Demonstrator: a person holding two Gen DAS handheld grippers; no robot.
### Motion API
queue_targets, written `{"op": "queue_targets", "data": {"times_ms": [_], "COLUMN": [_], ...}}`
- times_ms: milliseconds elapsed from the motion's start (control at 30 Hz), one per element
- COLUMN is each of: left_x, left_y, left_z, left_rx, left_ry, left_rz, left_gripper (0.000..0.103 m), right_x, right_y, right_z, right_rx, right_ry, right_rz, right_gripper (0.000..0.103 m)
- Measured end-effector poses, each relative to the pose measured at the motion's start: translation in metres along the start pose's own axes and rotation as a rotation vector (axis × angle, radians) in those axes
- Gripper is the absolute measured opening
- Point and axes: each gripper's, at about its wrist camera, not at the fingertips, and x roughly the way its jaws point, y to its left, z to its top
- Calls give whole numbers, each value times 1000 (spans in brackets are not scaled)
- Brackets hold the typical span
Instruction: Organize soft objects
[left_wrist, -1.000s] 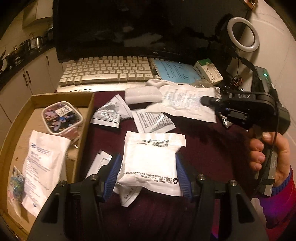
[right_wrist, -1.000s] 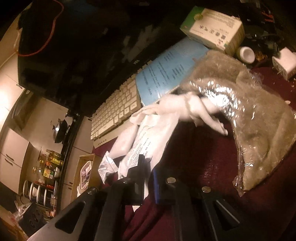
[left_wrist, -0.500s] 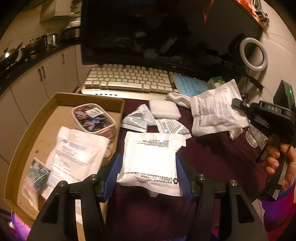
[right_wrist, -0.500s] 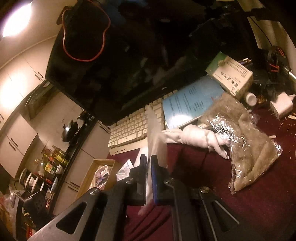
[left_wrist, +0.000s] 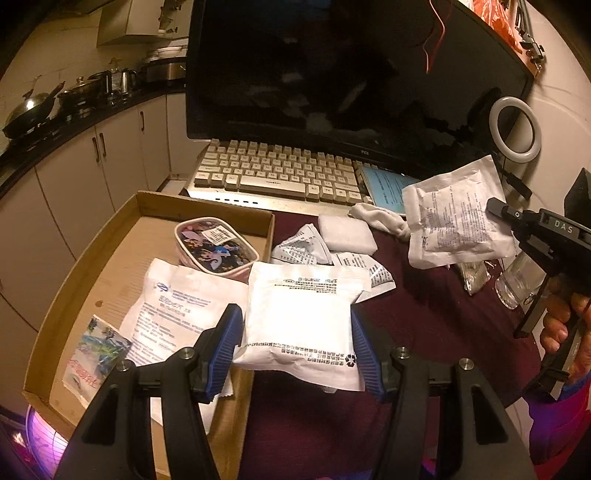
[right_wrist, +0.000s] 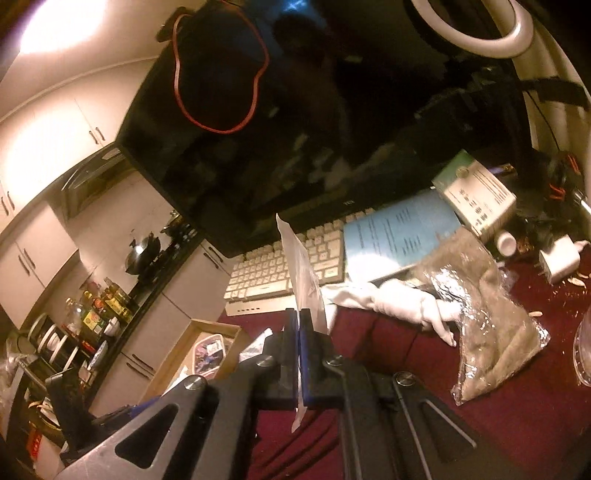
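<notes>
My left gripper (left_wrist: 297, 332) is shut on a padded white packet (left_wrist: 303, 321) and holds it above the edge of a cardboard tray (left_wrist: 110, 236). My right gripper (right_wrist: 298, 347) is shut on a flat white printed packet (right_wrist: 303, 273), which hangs in the air edge-on; in the left wrist view the same packet (left_wrist: 454, 218) is lifted at the right. On the dark red table (left_wrist: 424, 306) lie small printed sachets (left_wrist: 303, 247), a white foam pad (left_wrist: 345, 234) and a white sock (left_wrist: 380, 218).
The tray holds a large white packet (left_wrist: 173, 306), a colourful pouch (left_wrist: 216, 245) and a picture card (left_wrist: 94, 354). A keyboard (left_wrist: 280, 173) and a monitor (left_wrist: 351, 74) stand behind. A plastic bag of brown cloth (right_wrist: 491, 325) and a green box (right_wrist: 476, 192) lie right.
Both grippers have risen with their packets. The left packet has moved left towards the tray. The right packet has come off the table and now hangs free.
</notes>
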Motion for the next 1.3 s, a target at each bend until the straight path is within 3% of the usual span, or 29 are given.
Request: {"op": "queue_targets", "data": {"times_ms": [467,833,1167,1300], "left_x": [-29,-45,-48,-47], "left_y": [47,95,120,129], "left_z": [-1,-16,-32,-35], "left_rx": [-76,-180,-224,-241], "left_ry": [-44,-48,-34,-31], "left_rz": [108,212,267,277], "left_gripper": [58,58,58,58], "right_x": [2,25,70,107], "right_y": [30,81,142,152], "right_z": [6,8,-15,-30], "right_rx": [-37,-79,-127,-89], "right_ry": [13,78,210,310], "right_rz": [97,232,371,410], "right_gripper": [2,2,2,2]}}
